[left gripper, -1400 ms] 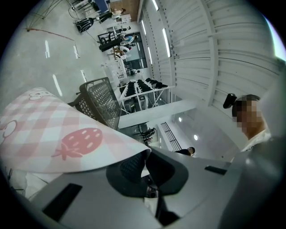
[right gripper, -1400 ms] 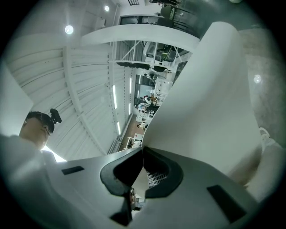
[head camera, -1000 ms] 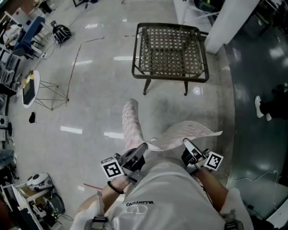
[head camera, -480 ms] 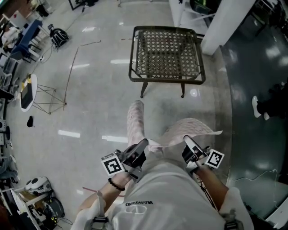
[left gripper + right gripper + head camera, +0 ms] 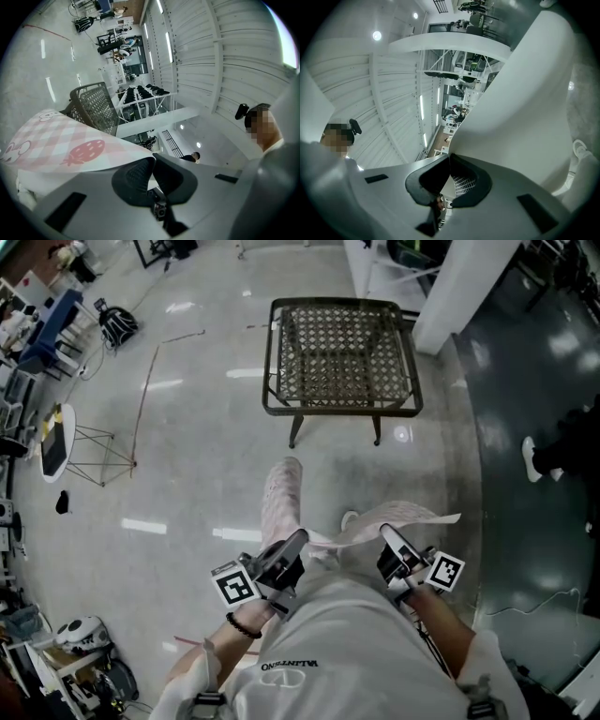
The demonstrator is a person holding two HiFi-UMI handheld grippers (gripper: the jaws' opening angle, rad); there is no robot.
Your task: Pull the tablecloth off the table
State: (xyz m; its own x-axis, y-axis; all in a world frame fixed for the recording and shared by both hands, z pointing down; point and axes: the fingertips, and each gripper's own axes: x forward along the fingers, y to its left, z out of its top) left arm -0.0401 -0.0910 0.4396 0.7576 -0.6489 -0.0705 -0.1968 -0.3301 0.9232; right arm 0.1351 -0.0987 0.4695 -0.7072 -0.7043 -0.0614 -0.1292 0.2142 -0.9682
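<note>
In the left gripper view the tablecloth (image 5: 70,145) is cut off by the picture's left edge. Its near edge disappears between the closed jaws of the left gripper (image 5: 152,164), and it hides the lower part of the bench (image 5: 96,105). In the right gripper view the tablecloth hides almost all of the bench; only a bit of mesh shows behind the right gripper (image 5: 449,161). In the head view the clutter (image 5: 28,334) at the left edge is too small to tell.

Left claw (image 5: 296,540) and right claw (image 5: 386,534): held level, side by side, close before the torso. Jaws of both pressed together on tablecloth (image 5: 403,516) edge. Forearms bent, elbows tucked back beside the waist.
</note>
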